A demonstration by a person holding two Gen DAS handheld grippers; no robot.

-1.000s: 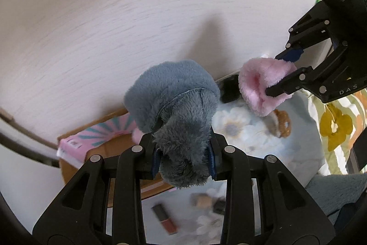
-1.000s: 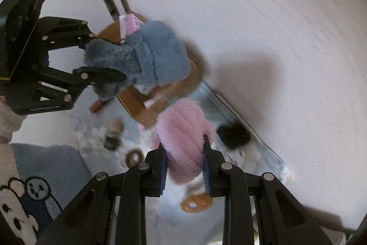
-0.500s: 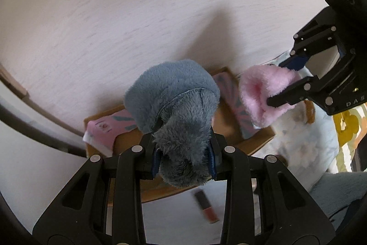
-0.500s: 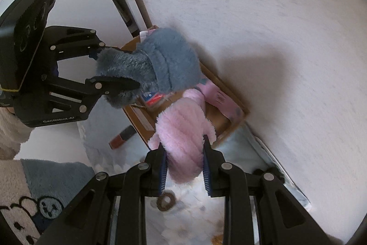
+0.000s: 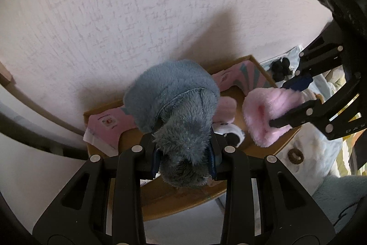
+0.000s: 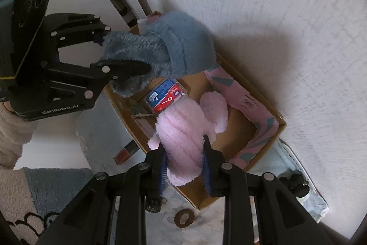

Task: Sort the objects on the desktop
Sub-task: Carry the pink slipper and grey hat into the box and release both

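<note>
My left gripper is shut on the cuff of a grey-blue fluffy mitten, held above a cardboard box that stands against the wall. To its right, my right gripper is shut on a pink fluffy mitten over the same box. The right wrist view shows the pink mitten between the right gripper pads, and the left gripper with the grey mitten at the upper left. Inside the box lie a second pink mitten and a blue-and-red pack.
Pink patterned paper lines the box. A reddish-brown tube lies left of it on a pale floral cloth. A brown hair tie and a black fuzzy item lie nearby. A textured wall rises behind.
Both grippers have carried their mittens sideways and lower, from over the floral cloth to over the cardboard box. Their grips are unchanged.
</note>
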